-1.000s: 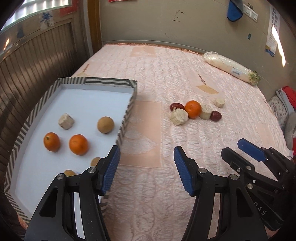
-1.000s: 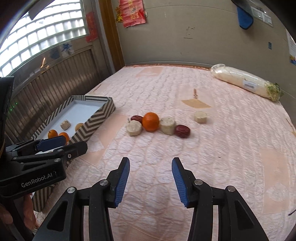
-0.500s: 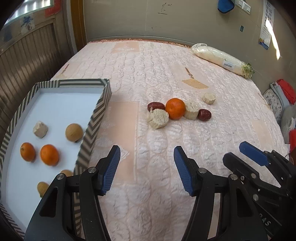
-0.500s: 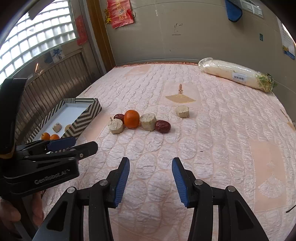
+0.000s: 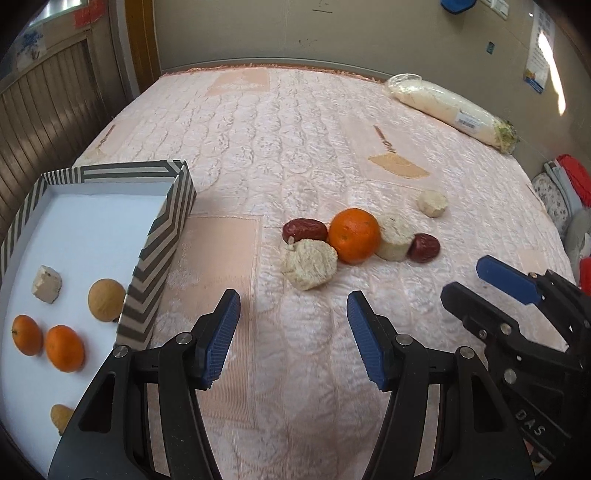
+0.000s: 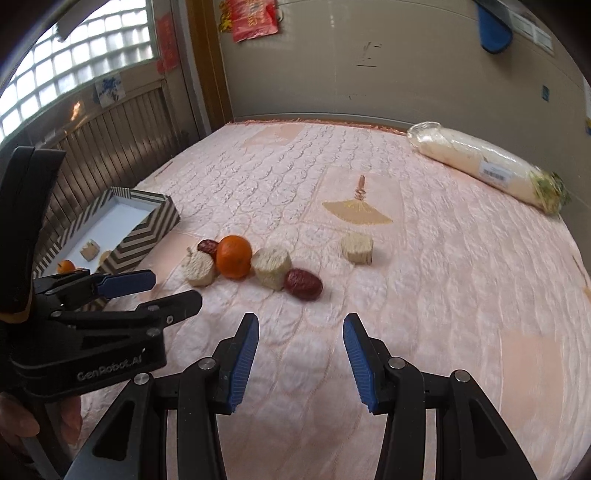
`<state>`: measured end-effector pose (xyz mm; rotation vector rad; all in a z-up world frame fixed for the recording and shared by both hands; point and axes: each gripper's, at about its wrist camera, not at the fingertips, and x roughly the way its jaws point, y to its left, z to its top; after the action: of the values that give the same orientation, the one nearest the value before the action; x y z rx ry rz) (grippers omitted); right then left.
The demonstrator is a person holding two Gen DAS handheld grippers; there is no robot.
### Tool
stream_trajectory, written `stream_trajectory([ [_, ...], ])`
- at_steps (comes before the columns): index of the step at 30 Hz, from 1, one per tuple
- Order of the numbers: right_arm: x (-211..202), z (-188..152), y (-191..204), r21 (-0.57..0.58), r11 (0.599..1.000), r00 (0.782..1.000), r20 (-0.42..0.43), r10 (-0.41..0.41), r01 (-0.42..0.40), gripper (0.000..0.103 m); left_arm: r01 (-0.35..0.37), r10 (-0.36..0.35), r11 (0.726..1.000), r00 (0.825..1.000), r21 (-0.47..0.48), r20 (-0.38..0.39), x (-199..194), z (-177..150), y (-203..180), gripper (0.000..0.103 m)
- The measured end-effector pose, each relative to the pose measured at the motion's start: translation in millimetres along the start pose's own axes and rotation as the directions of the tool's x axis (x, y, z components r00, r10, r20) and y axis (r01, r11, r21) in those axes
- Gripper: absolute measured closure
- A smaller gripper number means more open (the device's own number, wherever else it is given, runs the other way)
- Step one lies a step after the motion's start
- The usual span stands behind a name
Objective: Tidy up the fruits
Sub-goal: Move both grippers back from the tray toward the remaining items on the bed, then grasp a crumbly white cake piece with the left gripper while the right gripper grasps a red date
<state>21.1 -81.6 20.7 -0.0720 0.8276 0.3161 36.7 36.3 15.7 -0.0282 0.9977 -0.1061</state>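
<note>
Both tongs, left gripper (image 5: 293,334) and right gripper (image 6: 300,354), spread and empty, have swung from the striped box (image 5: 155,236) toward the orange (image 5: 354,240) cluster, likely for another pickup.

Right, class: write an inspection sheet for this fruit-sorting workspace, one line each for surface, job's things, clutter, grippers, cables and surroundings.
Surface: pink quilted bedspread, wrinkled.
Job's things: striped box at left holds two oranges, pale pieces and brown round fruits; on the quilt, an orange, two red dates and two pale chunks cluster together; third chunk lies apart.
Clutter: wrapped roll near the far wall.
Grippers: left gripper and right gripper both open, empty, short of the cluster.
Cables: nothing seen.
Surroundings: glass-block window, wood panelling, red wall hanging.
</note>
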Motion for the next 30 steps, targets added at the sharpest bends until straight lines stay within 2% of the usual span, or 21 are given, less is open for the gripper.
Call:
stream_trajectory([
  [7, 30.9, 11.5, -9.8, -0.024, 1.0, 1.0, -0.02, -0.002, 0.001, 0.057, -0.024, 0.024, 1.0, 1.0, 0.005, 0.009, 5.9, 4.4, -2.4, 0.042],
  [10, 37.0, 14.8, -13.4, -0.024, 0.999, 1.0, -0.016, 0.025, -0.026, 0.057, -0.032, 0.032, 0.999, 0.999, 0.0, 0.012, 7.9, 6.8, -2.5, 0.042],
  [12, 41.1, 17.5, -15.8, -0.018, 0.999, 0.999, -0.022, 0.047, -0.048, 0.072, -0.042, 0.041, 0.999, 0.999, 0.004, 0.015, 9.1, 7.8, -3.5, 0.042],
  [13, 41.0, 17.8, -15.4, -0.024, 0.999, 0.999, -0.023, 0.047, -0.048, 0.077, -0.045, 0.045, 0.999, 0.999, 0.007, 0.017, 9.4, 8.0, -4.3, 0.042],
  [17, 36.9, 13.4, -13.6, -0.019, 0.999, 0.999, -0.029, 0.034, -0.034, 0.077, -0.058, 0.057, 0.998, 0.998, 0.03, 0.039, 10.1, 5.6, -6.7, 0.043],
  [19, 32.1, 9.3, -15.0, -0.01, 1.0, 0.999, -0.028, 0.028, -0.029, 0.077, -0.052, 0.051, 0.998, 0.997, 0.03, 0.051, 8.9, 4.9, -6.1, 0.058],
  [20, 29.7, 7.2, -16.0, -0.005, 1.0, 0.999, -0.026, 0.025, -0.025, 0.077, -0.043, 0.042, 0.999, 0.998, 0.03, 0.053, 8.4, 4.9, -6.0, 0.061],
  [22, 24.1, 3.3, -19.4, 0.015, 1.0, 1.0, -0.02, 0.023, -0.023, 0.077, -0.032, 0.03, 0.999, 0.998, 0.035, 0.057, 8.0, 4.7, -7.2, 0.073],
  [30, 4.6, -5.3, -16.0, 0.035, 0.999, 0.999, 0.01, 0.039, -0.039, 0.077, -0.016, 0.014, 0.999, 0.997, 0.036, 0.072, -5.4, -4.8, -7.3, 0.075],
])
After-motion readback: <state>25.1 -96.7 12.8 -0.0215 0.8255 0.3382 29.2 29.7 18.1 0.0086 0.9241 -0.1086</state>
